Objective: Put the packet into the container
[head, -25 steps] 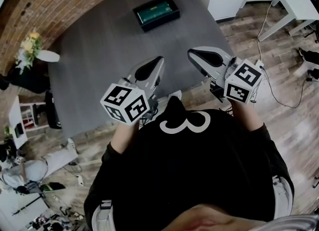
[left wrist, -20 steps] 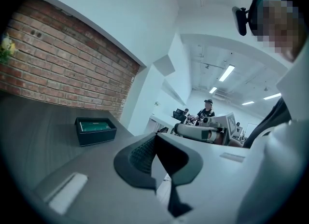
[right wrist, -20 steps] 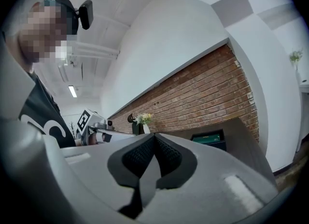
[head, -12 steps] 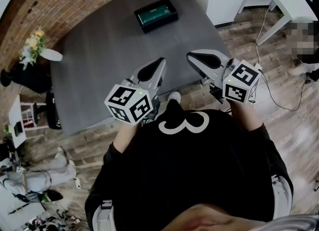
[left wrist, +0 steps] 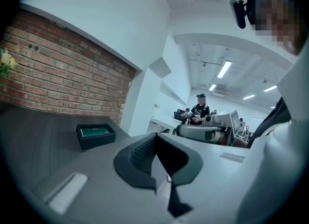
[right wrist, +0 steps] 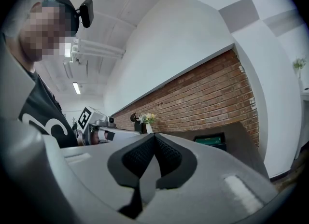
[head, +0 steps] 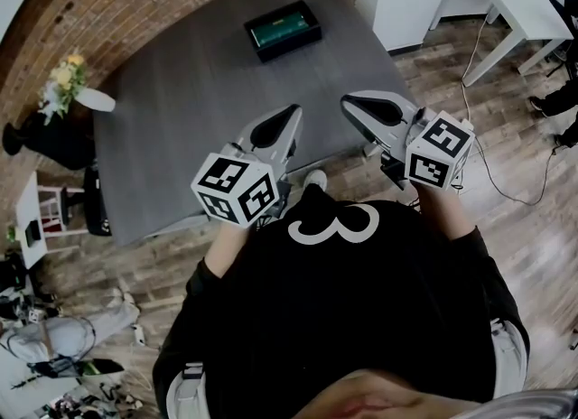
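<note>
In the head view, you hold the left gripper (head: 285, 119) and right gripper (head: 354, 103) side by side over the near edge of the grey table (head: 181, 110). Both are well apart from the black container (head: 293, 42) at its far end. A green thing lies inside it, likely the packet (head: 282, 23), though it is too small to be sure. In the left gripper view, your jaws are pressed together with nothing between them, and the container (left wrist: 94, 142) sits ahead to the left. In the right gripper view, those jaws are closed and empty too, with the container (right wrist: 217, 146) ahead to the right.
</note>
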{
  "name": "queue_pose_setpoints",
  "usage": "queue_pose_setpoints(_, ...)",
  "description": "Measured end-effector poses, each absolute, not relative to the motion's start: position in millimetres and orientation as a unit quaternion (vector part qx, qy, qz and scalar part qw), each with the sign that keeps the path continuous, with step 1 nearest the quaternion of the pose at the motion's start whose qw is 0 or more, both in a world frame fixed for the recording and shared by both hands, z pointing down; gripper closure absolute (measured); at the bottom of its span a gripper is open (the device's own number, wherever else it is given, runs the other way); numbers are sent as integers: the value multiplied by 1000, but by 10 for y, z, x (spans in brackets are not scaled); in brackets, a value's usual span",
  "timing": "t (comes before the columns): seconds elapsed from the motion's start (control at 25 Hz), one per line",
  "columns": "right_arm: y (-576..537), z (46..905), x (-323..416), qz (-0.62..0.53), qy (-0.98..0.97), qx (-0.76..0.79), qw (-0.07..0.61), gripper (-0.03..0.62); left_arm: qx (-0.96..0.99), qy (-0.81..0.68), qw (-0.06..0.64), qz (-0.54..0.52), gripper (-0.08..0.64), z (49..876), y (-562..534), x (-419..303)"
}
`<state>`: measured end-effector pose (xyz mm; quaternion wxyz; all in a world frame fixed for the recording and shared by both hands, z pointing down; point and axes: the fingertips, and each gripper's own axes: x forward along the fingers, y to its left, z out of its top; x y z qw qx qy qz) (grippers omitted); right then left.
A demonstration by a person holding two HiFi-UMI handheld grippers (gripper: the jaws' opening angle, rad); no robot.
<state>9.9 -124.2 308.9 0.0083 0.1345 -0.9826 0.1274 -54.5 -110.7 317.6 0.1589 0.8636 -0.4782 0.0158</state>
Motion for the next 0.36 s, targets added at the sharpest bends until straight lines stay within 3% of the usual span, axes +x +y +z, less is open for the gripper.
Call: queue_pose_setpoints(0.36, -1195, 3041, 101, 118, -984, 133, 12, 592, 865, -477, 157, 18, 548, 3155, -1093, -532)
